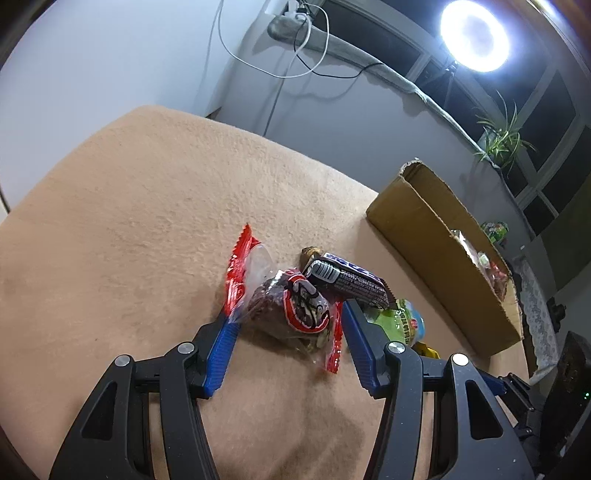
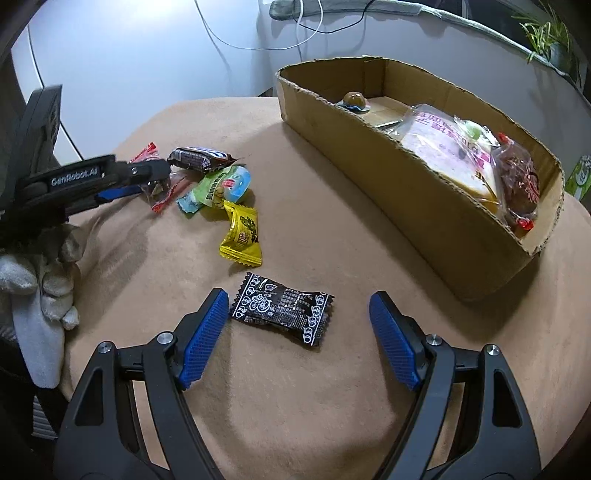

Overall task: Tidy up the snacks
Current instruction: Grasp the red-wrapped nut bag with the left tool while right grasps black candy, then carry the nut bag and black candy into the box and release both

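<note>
My left gripper (image 1: pixel 288 312) is open, its blue pads on either side of a clear, red-edged packet of dark snack (image 1: pixel 291 306) lying on the beige cloth. A dark chocolate bar (image 1: pixel 347 280) leans on that packet, with a green packet (image 1: pixel 399 321) beside it. The right wrist view shows the same left gripper (image 2: pixel 155 181) low over that pile. My right gripper (image 2: pixel 298 294) is open wide around a black candy packet (image 2: pixel 282 310), which lies flat nearer the left pad. A yellow candy (image 2: pixel 242 232) lies just beyond it.
An open cardboard box (image 2: pixel 424 221) stands at the right on the cloth-covered table (image 1: pixel 147 203). It holds a pink bread packet (image 2: pixel 443 144), a dark red packet (image 2: pixel 517 181) and a round candy (image 2: pixel 354 100). A gloved hand (image 2: pixel 48 280) holds the left gripper. A ring light (image 1: pixel 474 35) glares.
</note>
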Tool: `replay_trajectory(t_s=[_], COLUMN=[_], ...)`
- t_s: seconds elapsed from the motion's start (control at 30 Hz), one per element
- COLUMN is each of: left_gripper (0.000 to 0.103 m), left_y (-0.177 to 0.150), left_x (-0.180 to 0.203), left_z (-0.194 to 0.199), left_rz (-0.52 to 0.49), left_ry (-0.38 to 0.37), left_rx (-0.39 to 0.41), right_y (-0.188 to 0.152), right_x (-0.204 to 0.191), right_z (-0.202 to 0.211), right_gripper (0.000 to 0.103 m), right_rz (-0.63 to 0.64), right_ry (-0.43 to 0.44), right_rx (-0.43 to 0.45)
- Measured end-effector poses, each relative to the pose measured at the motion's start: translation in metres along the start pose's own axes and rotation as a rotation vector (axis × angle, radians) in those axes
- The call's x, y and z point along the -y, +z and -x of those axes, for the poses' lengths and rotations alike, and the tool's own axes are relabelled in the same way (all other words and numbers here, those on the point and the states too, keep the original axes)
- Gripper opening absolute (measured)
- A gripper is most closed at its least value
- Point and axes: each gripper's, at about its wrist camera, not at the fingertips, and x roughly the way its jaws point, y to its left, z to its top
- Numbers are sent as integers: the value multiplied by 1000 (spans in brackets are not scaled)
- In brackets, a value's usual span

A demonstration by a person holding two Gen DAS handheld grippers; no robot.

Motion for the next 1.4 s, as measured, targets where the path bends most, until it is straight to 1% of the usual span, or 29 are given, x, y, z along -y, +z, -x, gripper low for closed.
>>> replay_trajectory(t_s=[0.1,0.13,0.17,0.2,0.23,0.27,0.3,0.33,0.37,0.4,0.43,0.47,0.57,0.7,0.83,1.03,1.4], left_gripper=[54,49,49,48,44,41,41,40,39,38,38,37,35,34,34,34,34], left_y=[3,3,3,3,2,2,2,1,1,1,1,0,-1,-4,-5,-9,-12], left_x=[3,4,5,5,5,5,5,4,4,4,5,6,7,5,3,-1,4], left_z=[-5,-6,-6,-6,-5,-4,-4,-3,-2,-2,-1,0,2,8,14,29,54], left_rz=[-19,-28,-36,-41,-44,-46,-46,-45,-45,-48,-52,-55,-58,-56,-51,-47,-44], left_ry=[3,12,16,17,20,22,21,21,20,19,19,21,20,18,15,9,-22], left_rx=[-6,-2,1,4,9,15,17,19,19,20,21,23,26,35,42,64,100], right_y=[0,0,0,0,0,-1,0,0,0,-1,-1,-1,-2,-2,-4,-7,-6], right_x=[-5,-7,-8,-9,-10,-10,-11,-11,-10,-9,-7,-5,-2,-2,3,3,5], right_z=[-1,-1,-1,-1,0,0,-1,0,0,1,1,1,1,2,6,16,42], right_gripper=[68,65,63,58,53,51,48,42,40,33,21,19,18,17,15,12,11], right_rz=[20,24,29,34,37,37,37,37,33,28,20,13,-2,-1,-33,-42,-53], right_ry=[-25,-27,-31,-33,-34,-34,-33,-32,-30,-25,-19,-20,-5,-8,20,34,45], right_rx=[6,7,8,9,12,15,16,19,21,22,24,26,28,32,37,55,110])
